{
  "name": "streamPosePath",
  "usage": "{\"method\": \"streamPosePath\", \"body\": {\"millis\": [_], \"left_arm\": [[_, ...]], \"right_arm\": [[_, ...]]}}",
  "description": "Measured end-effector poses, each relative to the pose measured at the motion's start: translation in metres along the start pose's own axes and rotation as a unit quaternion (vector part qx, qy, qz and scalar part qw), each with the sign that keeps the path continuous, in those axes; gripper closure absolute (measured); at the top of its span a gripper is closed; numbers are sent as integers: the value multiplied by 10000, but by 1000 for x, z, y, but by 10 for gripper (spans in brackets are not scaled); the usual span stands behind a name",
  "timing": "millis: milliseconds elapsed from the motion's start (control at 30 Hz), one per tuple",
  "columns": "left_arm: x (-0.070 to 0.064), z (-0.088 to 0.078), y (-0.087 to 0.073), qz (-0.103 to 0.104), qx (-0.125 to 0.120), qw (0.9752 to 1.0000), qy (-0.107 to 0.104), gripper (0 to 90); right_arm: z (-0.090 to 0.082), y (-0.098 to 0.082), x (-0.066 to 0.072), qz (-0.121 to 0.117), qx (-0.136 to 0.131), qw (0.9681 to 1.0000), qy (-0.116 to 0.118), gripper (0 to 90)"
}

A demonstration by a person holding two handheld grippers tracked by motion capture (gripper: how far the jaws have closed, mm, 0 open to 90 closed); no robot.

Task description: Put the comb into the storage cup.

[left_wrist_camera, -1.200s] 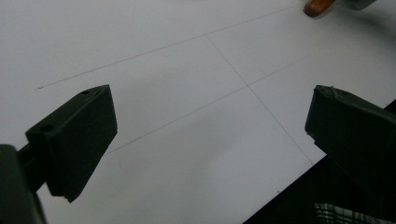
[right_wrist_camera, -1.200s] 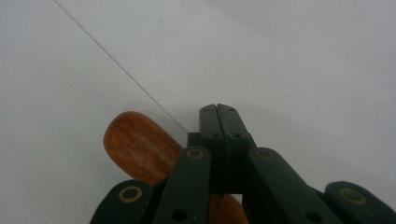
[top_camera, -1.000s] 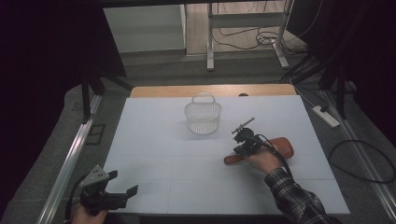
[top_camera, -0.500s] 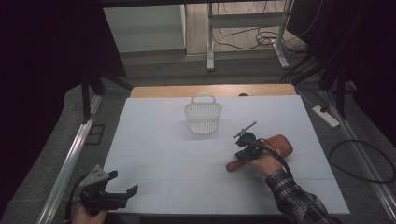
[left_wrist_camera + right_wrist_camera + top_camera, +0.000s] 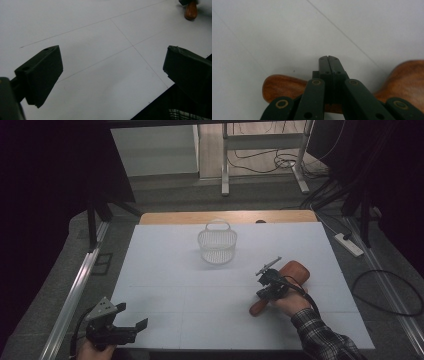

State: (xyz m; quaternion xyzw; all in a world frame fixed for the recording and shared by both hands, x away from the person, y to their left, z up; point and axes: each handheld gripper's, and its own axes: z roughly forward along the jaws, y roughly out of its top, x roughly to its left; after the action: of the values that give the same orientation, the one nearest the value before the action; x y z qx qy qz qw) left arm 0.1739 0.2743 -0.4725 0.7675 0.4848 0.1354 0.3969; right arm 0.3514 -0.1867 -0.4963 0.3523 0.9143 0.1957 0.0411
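Right gripper (image 5: 270, 279) is sitting right over the wooden mallet (image 5: 292, 271), its tongs pressed together with nothing between them. The mallet is lying flat on the white table (image 5: 165, 270), right of the basket (image 5: 217, 245). Left gripper (image 5: 131, 322) is idling wide open, near the front edge. Risk: shut tongs are likely nudging or rolling the mallet instead of gripping it.

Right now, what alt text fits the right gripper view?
The right gripper, jaws shut together and empty, points over a brown wooden tool lying on the white table.
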Motion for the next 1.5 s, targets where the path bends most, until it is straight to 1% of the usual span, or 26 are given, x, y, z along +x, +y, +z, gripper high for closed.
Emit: {"method": "streamPosePath", "body": {"millis": [167,267,700,933,1167,1333,1500], "left_arm": [[0,0,0,7,10,10000,9,36],[-1,0,0,9,11,10000,19,36],[-1,1,1,23,31,10000,41,37],[-1,1,1,27,38,10000,52,37],[-1,1,1,31,48,10000,59,38],[-2,1,1,28,52,10000,69,38],[-2,2,1,30,59,9999,80,39]], "right_arm": [[-4,-10,-1,43,16,10000,76,896],[-8,-17,-1,21,54,10000,22,896],[-21,-42,-10,135,91,9999,-27,896],[-29,-54,-18,275,53,9996,-82,896],[-36,-65,-25,365,-14,9993,-106,896],[-41,-73,-31,425,-21,9989,-213,896],[-47,-81,-38,586,-109,9979,-237,896]]}}
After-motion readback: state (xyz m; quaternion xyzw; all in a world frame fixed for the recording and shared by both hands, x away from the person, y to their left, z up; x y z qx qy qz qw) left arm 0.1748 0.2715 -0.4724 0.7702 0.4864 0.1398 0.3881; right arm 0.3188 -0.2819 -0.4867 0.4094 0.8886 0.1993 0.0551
